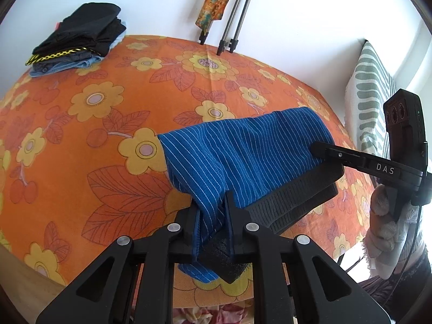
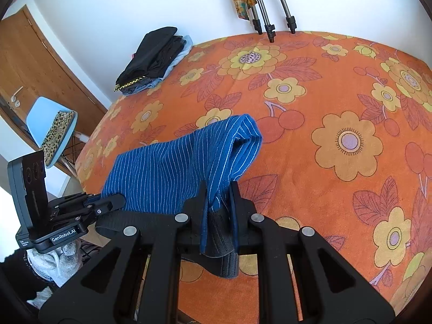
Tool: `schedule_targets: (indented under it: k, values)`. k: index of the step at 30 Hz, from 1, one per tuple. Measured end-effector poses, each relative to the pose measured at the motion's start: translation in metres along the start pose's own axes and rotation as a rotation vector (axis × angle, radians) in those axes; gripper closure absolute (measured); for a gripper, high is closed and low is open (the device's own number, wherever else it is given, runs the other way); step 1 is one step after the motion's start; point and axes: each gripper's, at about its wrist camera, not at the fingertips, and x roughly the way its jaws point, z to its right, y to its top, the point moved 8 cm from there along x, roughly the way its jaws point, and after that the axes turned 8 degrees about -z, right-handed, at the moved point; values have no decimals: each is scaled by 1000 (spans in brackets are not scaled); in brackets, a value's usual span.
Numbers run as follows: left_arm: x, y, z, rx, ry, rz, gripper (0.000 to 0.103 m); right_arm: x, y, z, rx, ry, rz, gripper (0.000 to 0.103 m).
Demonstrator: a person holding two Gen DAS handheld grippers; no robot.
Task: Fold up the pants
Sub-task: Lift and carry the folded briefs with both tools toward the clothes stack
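Blue pants with thin white stripes [image 1: 243,151] and a dark ribbed waistband [image 1: 294,202] are stretched between my two grippers, low over the orange flowered bed cover [image 1: 108,102]. My left gripper [image 1: 212,210] is shut on one end of the waistband edge. My right gripper [image 2: 218,199] is shut on the other end; it also shows in the left wrist view [image 1: 321,151]. The pants [image 2: 172,167] look folded over, with the far fold resting on the cover. The left gripper shows in the right wrist view [image 2: 113,205].
A stack of folded dark and denim clothes [image 1: 78,37] lies at the far left corner of the bed. Tripod legs [image 1: 229,27] stand at the far edge by the wall. A striped cushion [image 1: 370,97] is at the right. A blue chair [image 2: 51,132] and door stand left.
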Motion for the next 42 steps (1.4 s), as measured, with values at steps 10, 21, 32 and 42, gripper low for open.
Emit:
schedule_targets:
  k: [10,21,32,42]
  values:
    - [-36,30,-16,-6,32,103,90,-20,33,-40,-30,1,86,90]
    - [-82,95,-71,8,103,207,90,-23,99,-116,-129,-2,158,90]
    - [-131,193,-145,45,229,367,90,21,221,-205,-179,35,224,90]
    - [-123,265,-244,-52,307,401,91,104,319,-258,-150,59,257,90]
